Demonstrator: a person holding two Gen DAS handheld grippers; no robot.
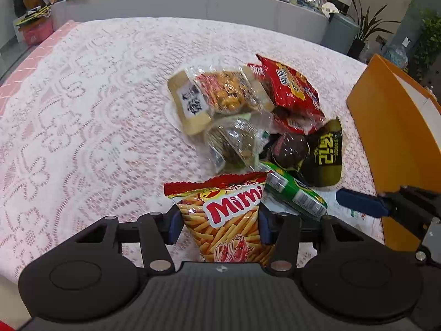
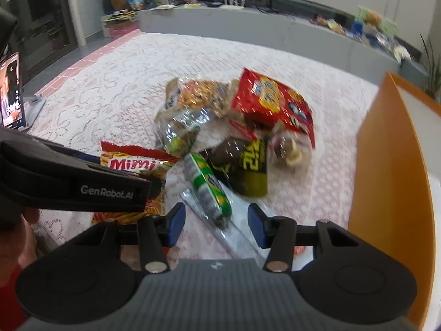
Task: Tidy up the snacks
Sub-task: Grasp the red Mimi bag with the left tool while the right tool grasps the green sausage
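Left gripper (image 1: 219, 220) clamps Mimi bag (image 1: 228, 215); right gripper (image 2: 216, 223) wide; orange bin (image 2: 391, 171) prob. empty.

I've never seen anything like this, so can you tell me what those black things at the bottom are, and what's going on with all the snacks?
Those black things are two claws. A person holds one in each hand, and each carries a little camera looking forward along its two blue-tipped fingers. So there are two pictures: one from the left claw, one from the right claw.

Both look at a table with a lacy cloth. On it lies a pile of snacks: a red bag, a clear bag of nuts, a black-and-yellow bag and a green pack. An orange box stands at the right.

The left claw is squeezing the Mimi bag of orange sticks. The right claw is open and holds nothing; the green pack lies just ahead of it.
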